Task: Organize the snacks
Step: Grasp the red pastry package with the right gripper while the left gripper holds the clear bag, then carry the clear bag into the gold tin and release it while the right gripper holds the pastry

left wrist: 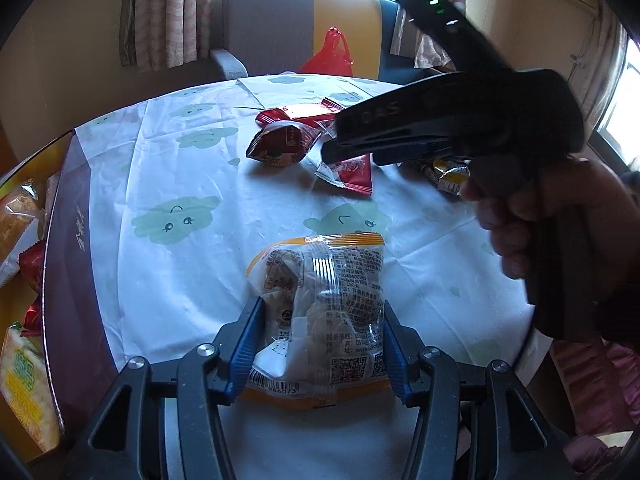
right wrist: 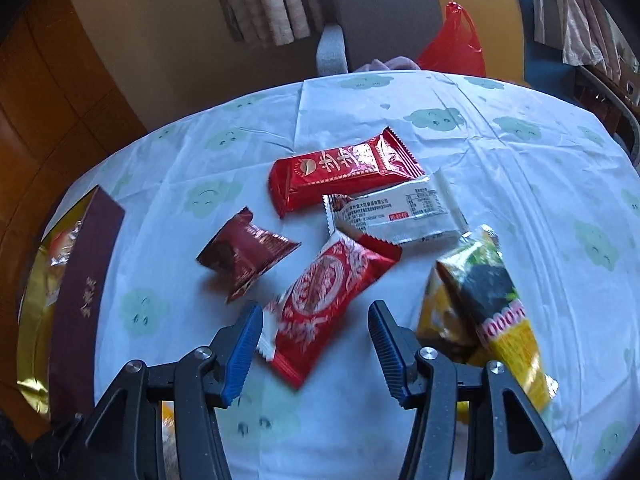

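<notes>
Snacks sat scattered on the counter (right wrist: 500, 168), which wore a white cloth with green cloud faces. Left gripper (left wrist: 320, 340) was part closed, both blue pads pressed against the sides of a clear orange-trimmed pack (left wrist: 320, 300) resting on the cloth at the near edge. Right gripper (right wrist: 316, 344) stood part open over a red-and-white pack (right wrist: 324, 300); the pack's near end lay between the pads, left pad just beside its corner, right pad apart from it, so nothing was gripped.

Around that pack: dark red pack (right wrist: 244, 252) to the left, long red bar (right wrist: 340, 170) farther off, white pack (right wrist: 400, 216) just beyond and touching its far end, yellow pack (right wrist: 488, 304) to the right, blurred.

Maroon box (left wrist: 76, 264) sat at the counter's left edge with several wrapped snacks inside. In the left wrist view the right gripper hung over the far pile, held by a hand (left wrist: 532, 220). Red bag (left wrist: 332, 54) lay on the chair (left wrist: 272, 28) beyond the counter.
</notes>
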A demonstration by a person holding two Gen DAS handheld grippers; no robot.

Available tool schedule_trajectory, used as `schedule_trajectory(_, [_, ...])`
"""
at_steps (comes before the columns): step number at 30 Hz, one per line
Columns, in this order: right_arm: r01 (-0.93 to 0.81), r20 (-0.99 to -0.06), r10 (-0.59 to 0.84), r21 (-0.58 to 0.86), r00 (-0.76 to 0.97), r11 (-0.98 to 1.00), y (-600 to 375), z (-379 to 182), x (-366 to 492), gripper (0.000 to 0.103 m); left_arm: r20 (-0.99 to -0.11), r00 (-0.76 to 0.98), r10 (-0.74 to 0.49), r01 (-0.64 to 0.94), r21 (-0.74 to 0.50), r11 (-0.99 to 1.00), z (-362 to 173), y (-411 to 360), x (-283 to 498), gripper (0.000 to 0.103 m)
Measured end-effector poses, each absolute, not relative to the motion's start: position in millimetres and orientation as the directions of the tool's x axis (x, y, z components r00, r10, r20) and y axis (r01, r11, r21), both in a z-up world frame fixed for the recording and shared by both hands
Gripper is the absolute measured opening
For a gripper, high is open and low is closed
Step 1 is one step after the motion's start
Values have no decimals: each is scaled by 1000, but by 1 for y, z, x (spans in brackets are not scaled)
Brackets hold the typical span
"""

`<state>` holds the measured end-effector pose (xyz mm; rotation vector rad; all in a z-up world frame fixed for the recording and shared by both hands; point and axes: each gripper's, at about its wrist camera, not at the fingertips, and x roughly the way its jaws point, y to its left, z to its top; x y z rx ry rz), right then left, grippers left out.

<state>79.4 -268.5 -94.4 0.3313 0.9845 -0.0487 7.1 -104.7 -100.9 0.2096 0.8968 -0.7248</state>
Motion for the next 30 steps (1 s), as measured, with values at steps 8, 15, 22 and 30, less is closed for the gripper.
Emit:
schedule_trajectory(8, [120,-828,90,186,554,975,-265,-89,80,25,-772,415,-481,656,-113,746,-101,-105,5,56])
schedule_trajectory(15, [47,-837,278,338,472,940,-280,-92,11,25,-773,419,-477,650,-112,752,-101,-106,4,56])
schedule_trajectory(22, [76,-793,285,382,538,921,-286,-101,-28,25,-786,424,-450,645,-87,759,-100,-110,5,56])
schedule_trajectory(30, [53,-777,206,293,594,955,-272,-102,-37,26,-802,433,-412,636,-52,770,-96,-113,1,51])
